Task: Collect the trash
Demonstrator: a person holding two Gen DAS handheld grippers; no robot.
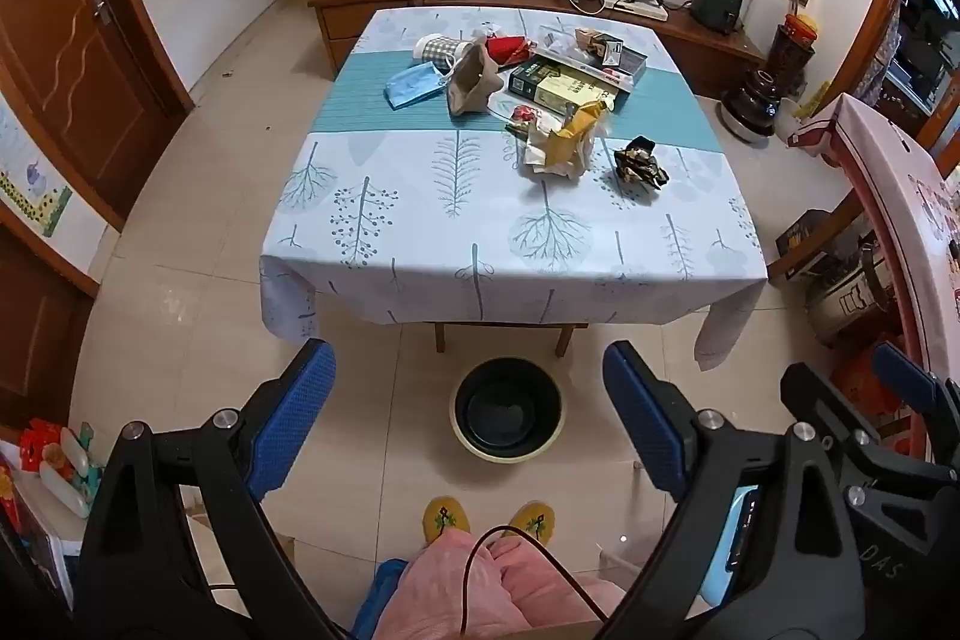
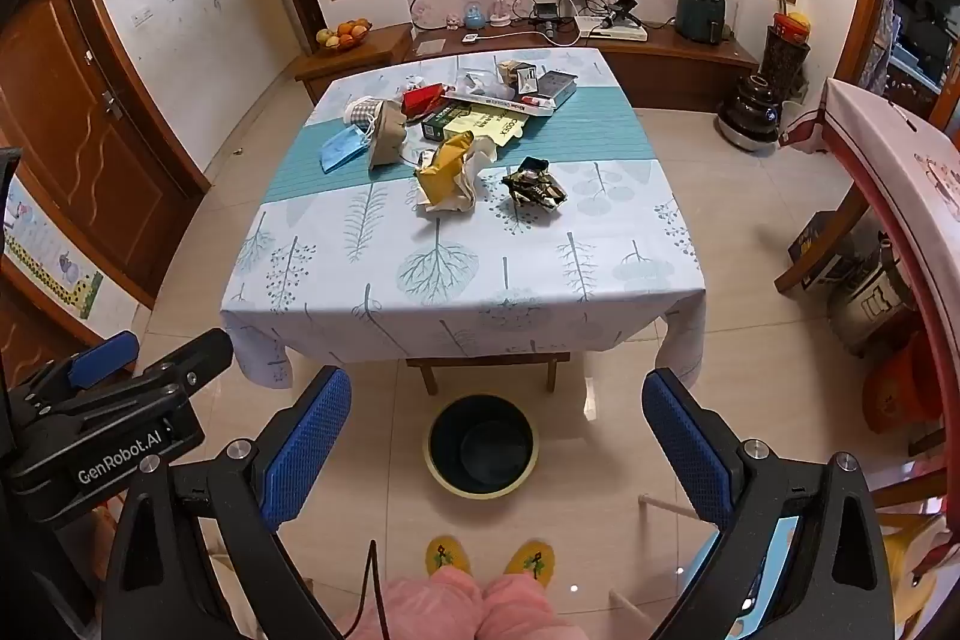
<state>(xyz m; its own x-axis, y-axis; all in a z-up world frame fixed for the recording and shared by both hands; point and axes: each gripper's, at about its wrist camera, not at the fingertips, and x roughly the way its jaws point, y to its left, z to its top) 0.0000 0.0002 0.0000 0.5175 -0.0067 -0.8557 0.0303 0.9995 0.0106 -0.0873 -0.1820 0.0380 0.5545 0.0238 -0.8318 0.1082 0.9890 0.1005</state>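
Trash lies in a heap on the table (image 1: 420, 244): a crumpled yellow wrapper (image 1: 567, 142) (image 2: 447, 172), a crumpled black-and-gold wrapper (image 1: 641, 166) (image 2: 534, 189), a blue face mask (image 1: 411, 85) (image 2: 342, 148), a brown paper bag (image 1: 471, 85) (image 2: 387, 133), a red packet (image 1: 510, 47) and flat boxes (image 1: 570, 85). A round bin (image 1: 507, 415) (image 2: 480, 445), black inside with a cream rim, stands on the floor before the table. My left gripper (image 1: 468, 352) and right gripper (image 2: 498, 379) hang side by side above the bin, short of the table, both open and holding nothing.
A person's yellow slippers (image 1: 486, 520) and pink trouser legs are just behind the bin. A low wooden stool (image 2: 489, 370) stands under the table. A second table (image 2: 888, 160) with boxes under it is at the right, a wooden door (image 1: 78, 64) at the left, a TV cabinet (image 1: 690, 22) behind.
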